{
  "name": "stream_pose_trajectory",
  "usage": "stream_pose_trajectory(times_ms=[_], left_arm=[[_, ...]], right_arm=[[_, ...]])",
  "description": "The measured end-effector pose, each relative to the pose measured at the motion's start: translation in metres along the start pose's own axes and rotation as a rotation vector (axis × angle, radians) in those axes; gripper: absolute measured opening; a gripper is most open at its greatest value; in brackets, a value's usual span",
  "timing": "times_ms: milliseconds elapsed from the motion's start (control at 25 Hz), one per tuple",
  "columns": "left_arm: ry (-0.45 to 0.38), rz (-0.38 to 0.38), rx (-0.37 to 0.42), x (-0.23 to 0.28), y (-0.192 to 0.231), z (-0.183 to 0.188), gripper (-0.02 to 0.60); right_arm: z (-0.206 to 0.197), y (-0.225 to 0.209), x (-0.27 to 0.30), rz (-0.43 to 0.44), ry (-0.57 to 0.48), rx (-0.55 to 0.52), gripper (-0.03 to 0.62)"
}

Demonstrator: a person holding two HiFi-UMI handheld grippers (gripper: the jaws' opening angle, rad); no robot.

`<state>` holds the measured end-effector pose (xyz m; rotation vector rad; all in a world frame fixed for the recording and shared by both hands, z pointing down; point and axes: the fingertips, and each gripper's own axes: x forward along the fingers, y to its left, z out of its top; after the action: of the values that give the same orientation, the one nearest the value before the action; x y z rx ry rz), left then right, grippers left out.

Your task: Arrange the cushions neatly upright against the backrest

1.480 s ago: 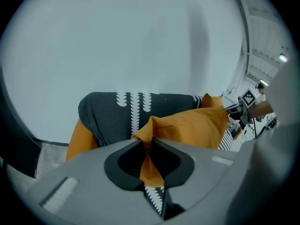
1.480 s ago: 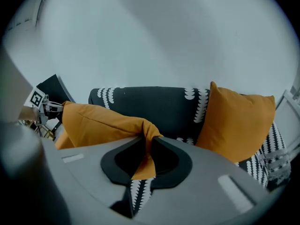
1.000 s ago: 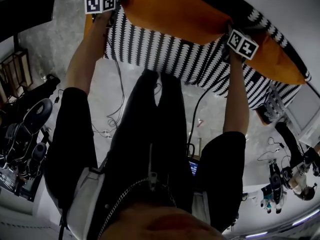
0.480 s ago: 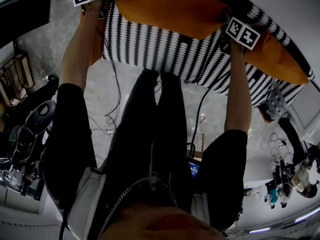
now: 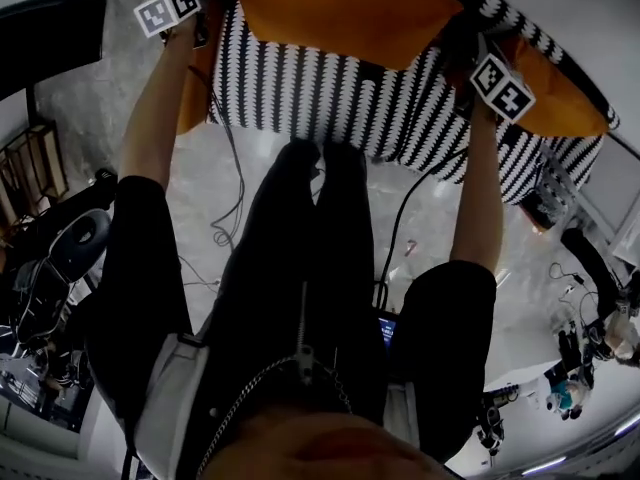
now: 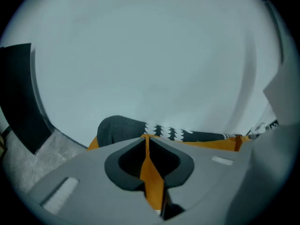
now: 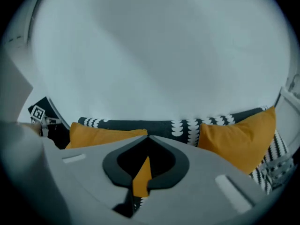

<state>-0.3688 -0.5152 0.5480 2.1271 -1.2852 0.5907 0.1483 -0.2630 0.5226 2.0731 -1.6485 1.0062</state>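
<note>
An orange cushion [image 5: 340, 13] hangs over the striped sofa seat [image 5: 330, 98], held by its two ends. My left gripper [image 6: 146, 139] is shut on a fold of its orange fabric [image 6: 151, 172]; its marker cube [image 5: 168, 10] shows at top left. My right gripper [image 7: 147, 142] is shut on the other end's fabric [image 7: 142, 175]; its cube [image 5: 502, 86] is at right. Both pairs of jaws have just been closing slightly tighter on the cloth. The dark patterned backrest [image 7: 183, 125] runs behind, and a second orange cushion [image 7: 239, 137] leans on it at right.
A third patch of orange [image 5: 195, 78] lies at the sofa's left end. Cables [image 5: 225, 223] trail over the grey floor by my legs. Gear and a chair [image 5: 60, 258] stand at left, more clutter [image 5: 590, 338] at right. A pale wall [image 6: 150, 55] rises behind the sofa.
Both grippers have risen with the orange cushion, carrying it toward the backrest. In the head view the left cube has shifted left, the right cube right and lower.
</note>
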Motion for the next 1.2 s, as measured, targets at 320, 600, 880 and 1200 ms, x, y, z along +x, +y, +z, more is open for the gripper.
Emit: stream_pose_trajectory(times_ms=[320, 600, 880, 1200], left_arm=[[-0.19, -0.271, 0.298, -0.094, -0.2, 0.0, 0.021], [-0.332, -0.384, 0.441, -0.249, -0.198, -0.026, 0.011], [-0.313, -0.373, 0.428, -0.317, -0.299, -0.144, 0.011], [-0.366, -0.311, 0.33, -0.405, -0.429, -0.255, 0.011]], right_arm=[[0.003, -0.025, -0.133, 0.068, -0.154, -0.166, 0.003], [0.013, 0.14, -0.215, 0.178, -0.25, -0.165, 0.003], [-0.074, 0.108, -0.298, 0.101, -0.414, -0.291, 0.003], [-0.194, 0.035, -0.428, 0.117, -0.396, -0.244, 0.002]])
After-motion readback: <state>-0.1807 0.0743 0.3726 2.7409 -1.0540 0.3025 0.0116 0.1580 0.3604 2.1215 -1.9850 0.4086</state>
